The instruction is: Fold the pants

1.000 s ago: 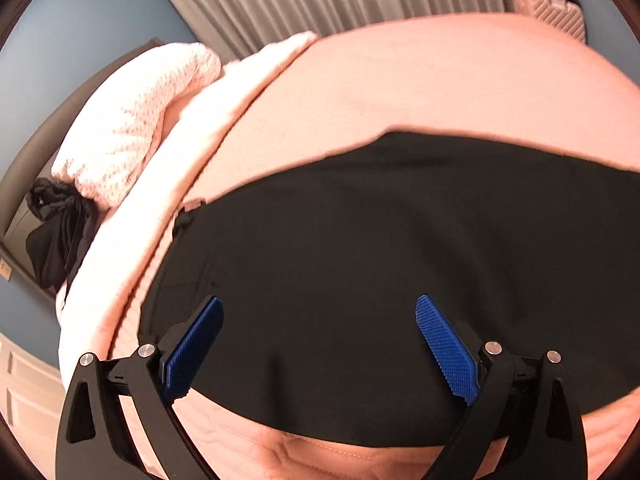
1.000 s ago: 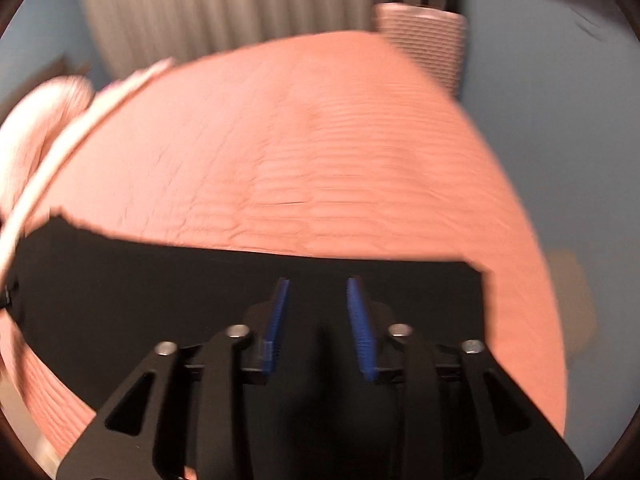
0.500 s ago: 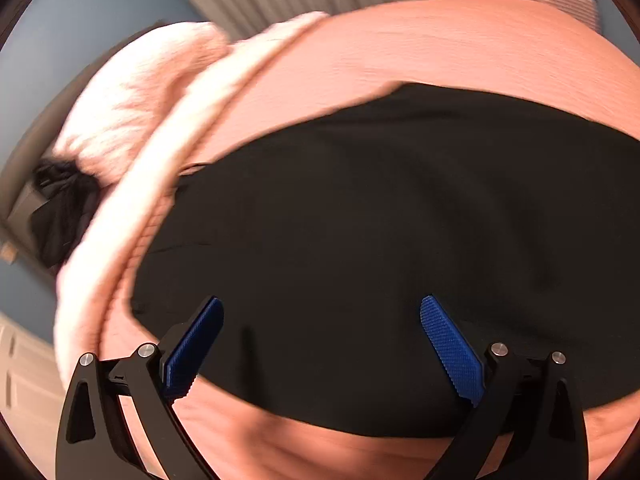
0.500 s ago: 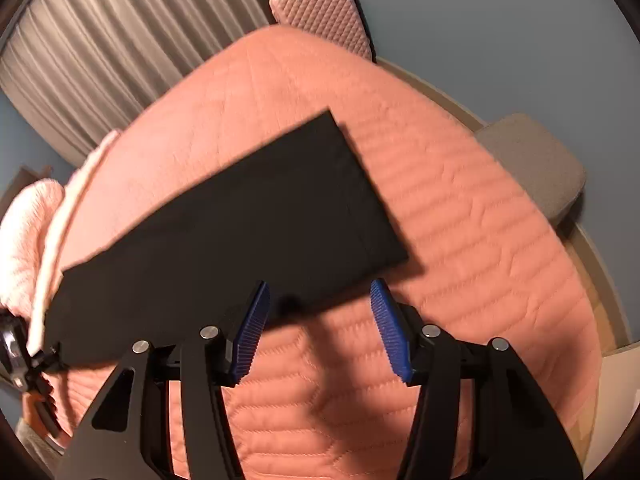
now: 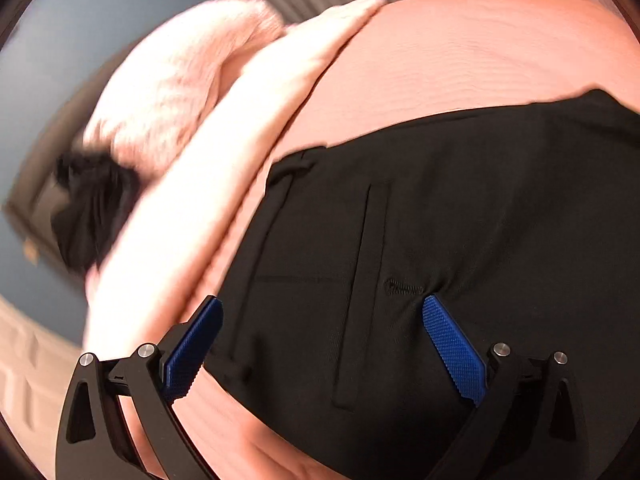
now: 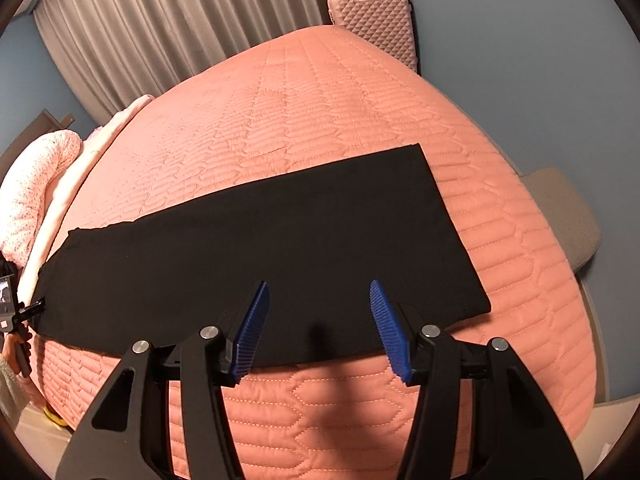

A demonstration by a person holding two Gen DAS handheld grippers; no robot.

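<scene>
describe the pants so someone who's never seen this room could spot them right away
Find the big bed with the salmon-pink quilted cover. Across its near edge, just ahead of the open right claw, lie the pants, spread flat as one long strip. They are black, whereas the cover, the pillow and the suitcase are pink.

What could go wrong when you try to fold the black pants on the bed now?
The pants lie near the bed edge, so a tug might slide them off. Both the left hand-held gripper and right hand-held gripper are open and hold nothing; a pinch might catch only the top layer, or the quilt too.
</scene>
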